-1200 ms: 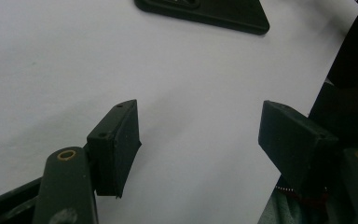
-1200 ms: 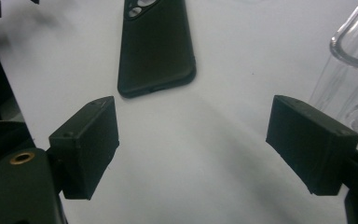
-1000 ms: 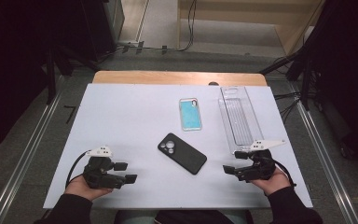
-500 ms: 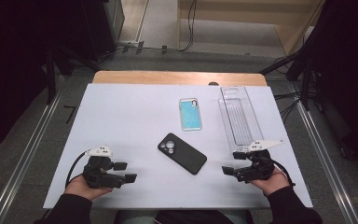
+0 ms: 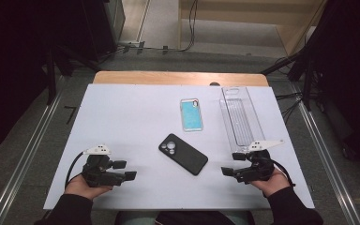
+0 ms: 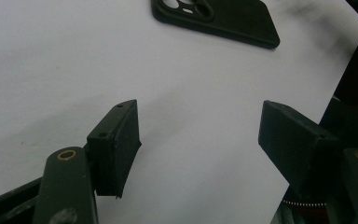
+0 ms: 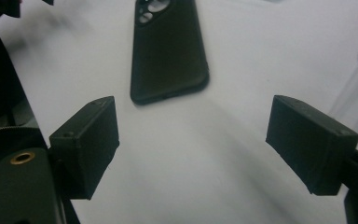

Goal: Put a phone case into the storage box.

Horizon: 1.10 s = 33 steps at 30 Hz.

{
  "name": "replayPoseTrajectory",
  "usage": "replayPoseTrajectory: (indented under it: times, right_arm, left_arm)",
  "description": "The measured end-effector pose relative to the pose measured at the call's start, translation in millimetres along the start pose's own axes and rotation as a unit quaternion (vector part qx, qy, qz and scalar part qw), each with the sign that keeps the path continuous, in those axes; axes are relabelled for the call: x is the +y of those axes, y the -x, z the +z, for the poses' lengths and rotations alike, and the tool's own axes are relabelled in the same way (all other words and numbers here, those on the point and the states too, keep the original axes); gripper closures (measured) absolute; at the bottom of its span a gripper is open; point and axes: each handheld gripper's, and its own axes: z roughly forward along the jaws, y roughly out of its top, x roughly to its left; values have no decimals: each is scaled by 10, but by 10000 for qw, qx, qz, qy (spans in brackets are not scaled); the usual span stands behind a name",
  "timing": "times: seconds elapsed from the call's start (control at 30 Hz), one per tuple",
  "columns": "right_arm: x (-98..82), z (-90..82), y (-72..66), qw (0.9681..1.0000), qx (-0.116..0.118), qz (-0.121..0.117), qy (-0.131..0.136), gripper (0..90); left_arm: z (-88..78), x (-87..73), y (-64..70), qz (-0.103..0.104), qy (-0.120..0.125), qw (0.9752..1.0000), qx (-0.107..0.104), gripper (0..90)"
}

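A black phone case (image 5: 183,153) is seen lying flat near the middle of the white tabletop (image 5: 122,117), camera cut-outs up and toward 10 o'clock, its long axis running from 10 to 4 o'clock in the high view. It is touched by neither tool.

The left gripper (image 5: 124,170) is held in a hand (image 5: 86,186) at the near edge, at about 8 o'clock from the case, with its jaws pointed toward 3 o'clock. In the left gripper view the two black jaws are seen spread wide apart, with only bare tabletop between them; the case (image 6: 216,17) is seen at 12 o'clock, well beyond the tips.

The right gripper (image 5: 232,164) is held in the other hand (image 5: 274,180) at about 4 o'clock from the case, with its jaws pointed toward 9 o'clock, near the case's lower end. In the right gripper view its jaws are likewise seen standing wide apart and empty, and the case (image 7: 168,51) is seen ahead between 11 and 12 o'clock, apart from the pads.

A teal phone (image 5: 191,114) is laid at 12 o'clock from the black case, well apart from it. A clear plastic tray (image 5: 240,117) is set at 2 o'clock, just beside the teal phone's right, its near end close to the right gripper.
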Motion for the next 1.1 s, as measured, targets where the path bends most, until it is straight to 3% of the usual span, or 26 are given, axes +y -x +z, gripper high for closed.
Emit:
replayPoseTrajectory:
  times: [0.23, 0.53, 0.67, 0.77, 1.1]
  right_arm:
    - [174, 51, -185, 9999, -24, -110, 30, 153]
    - [356, 184, -288, 9998, -55, -195, 35, 153]
    - [449, 246, -311, 9997, -89, -211, 87, 154]
    - [523, 310, -333, 9994, -246, -192, 140, 154]
    - [829, 498, -301, 9997, -150, -121, 130, 178]
  left_arm:
    - [-5, 2, -6, -54, 31, 10000, -2, 296]
    - [1, 1, -4, -33, -8, 10000, 15, 296]
    - [4, -2, -3, -21, -20, 10000, 15, 296]
    - [3, -4, -5, -28, -17, 10000, 7, 296]
    - [13, -7, -5, -32, -25, 10000, 12, 295]
